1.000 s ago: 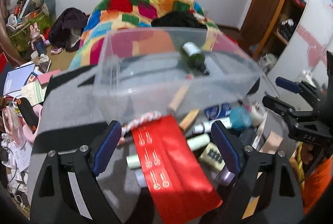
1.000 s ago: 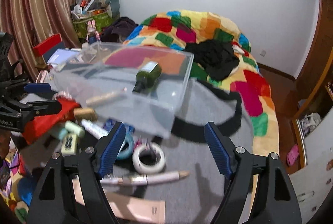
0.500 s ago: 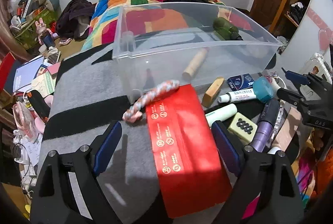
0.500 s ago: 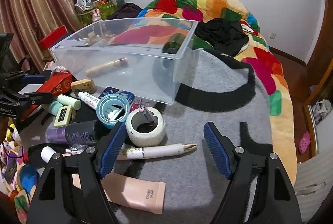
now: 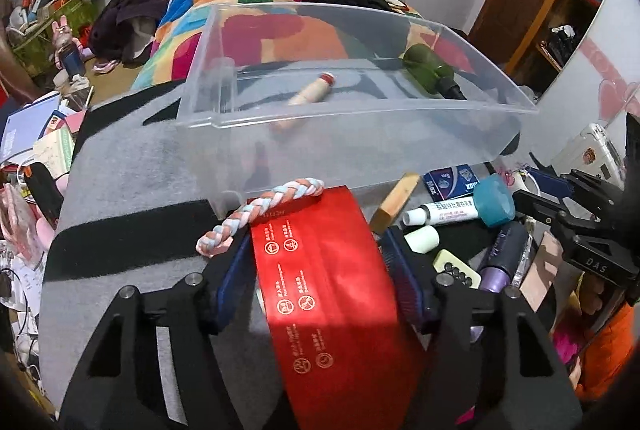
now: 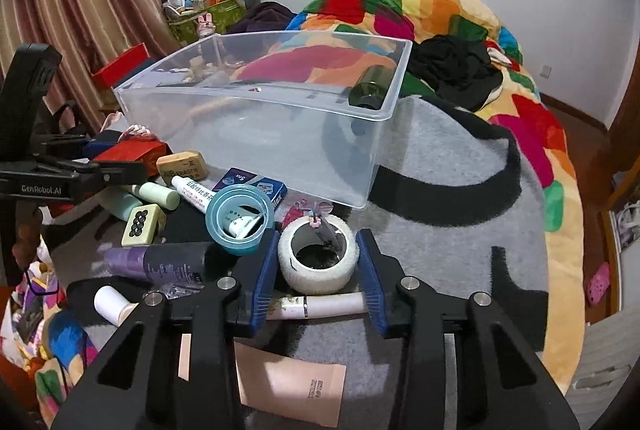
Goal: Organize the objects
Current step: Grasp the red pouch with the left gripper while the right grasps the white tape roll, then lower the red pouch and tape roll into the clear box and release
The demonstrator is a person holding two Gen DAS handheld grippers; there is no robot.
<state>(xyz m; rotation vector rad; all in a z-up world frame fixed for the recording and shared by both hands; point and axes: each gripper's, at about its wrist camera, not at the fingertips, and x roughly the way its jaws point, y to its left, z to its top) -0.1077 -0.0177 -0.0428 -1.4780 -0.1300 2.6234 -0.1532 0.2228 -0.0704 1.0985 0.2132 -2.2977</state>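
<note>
My left claw [image 5: 318,272] has its pads pressed to both long edges of the red box [image 5: 328,282], so I should lift it level before carrying. My right claw [image 6: 318,268] brackets the white tape roll [image 6: 318,258], pads at its sides; whether they bear on it firmly I cannot tell, so I would squeeze squarely first. The braided cord [image 5: 260,214] lies on the box's far end and may drag. Beyond, the clear plastic bin [image 6: 256,102] stands on the grey blanket [image 6: 440,198], holding a green bottle [image 5: 430,68] and a beige tube [image 5: 308,96]; both loads must clear its near rim.
</note>
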